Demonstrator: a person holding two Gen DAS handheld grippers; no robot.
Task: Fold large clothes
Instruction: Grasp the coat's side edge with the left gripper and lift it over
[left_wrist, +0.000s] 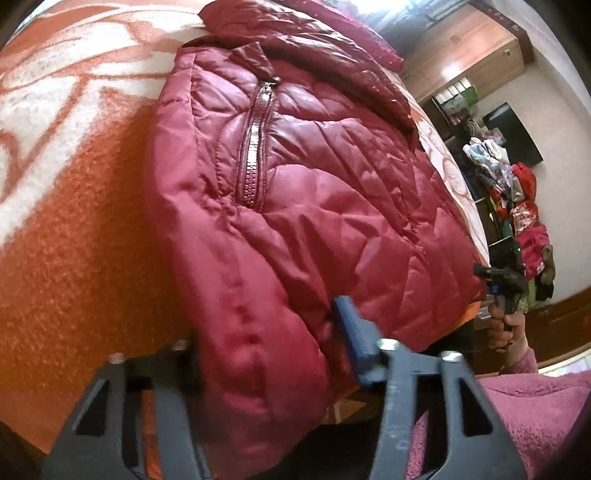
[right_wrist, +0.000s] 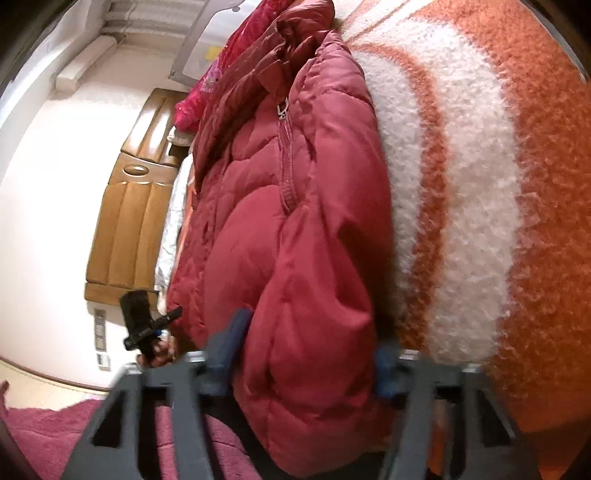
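Red quilted jacket (left_wrist: 303, 206) lying folded and puffy on an orange-and-white fleecy blanket (left_wrist: 74, 229), near edge overhanging toward the person.

From the left wrist: left gripper (left_wrist: 266, 350) clamped on the near corner of the jacket, blue pad (left_wrist: 351, 332) pressing the padded fabric on one side, opposite finger hidden behind the bulge. Silver zip (left_wrist: 255, 162) running up the front panel. Off to the right, the right gripper (left_wrist: 502, 280) in a hand (left_wrist: 506, 328) at the jacket's far corner, too small there to read its jaws; pile of clothes (left_wrist: 517, 206) against the wall; pink fleecy sleeve (left_wrist: 517, 406) at the lower edge.

From the right wrist: right gripper (right_wrist: 310, 354) pinching the other near corner, blue pads (right_wrist: 236, 332) squeezing thick fabric from both sides. Only here: wooden headboard (right_wrist: 129, 206), pink patterned cloth (right_wrist: 207, 92) past the collar, left gripper small at the left
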